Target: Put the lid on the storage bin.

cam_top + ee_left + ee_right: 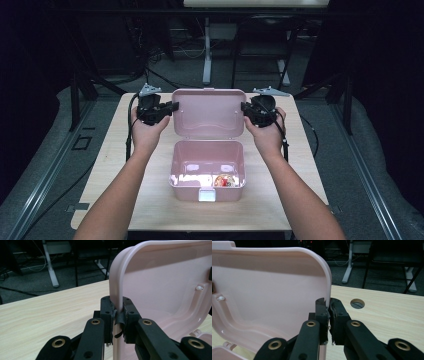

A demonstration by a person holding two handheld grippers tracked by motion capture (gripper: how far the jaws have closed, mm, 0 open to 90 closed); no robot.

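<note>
Both grippers pinch the pink lid (208, 112): left gripper (170, 107) on its left edge, right gripper (245, 107) on its right. I judge the opening done, since it stands upright behind the box (207, 170) mid-table (something red and yellow lies inside). Closing remains, if intended.

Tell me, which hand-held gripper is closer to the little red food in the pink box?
Right, slightly. The small red-and-yellow food lies in the pink plastic box's near right corner. Right hand-held gripper clamps the raised lid's right edge; left hand-held gripper clamps its left edge, farther across.
</note>
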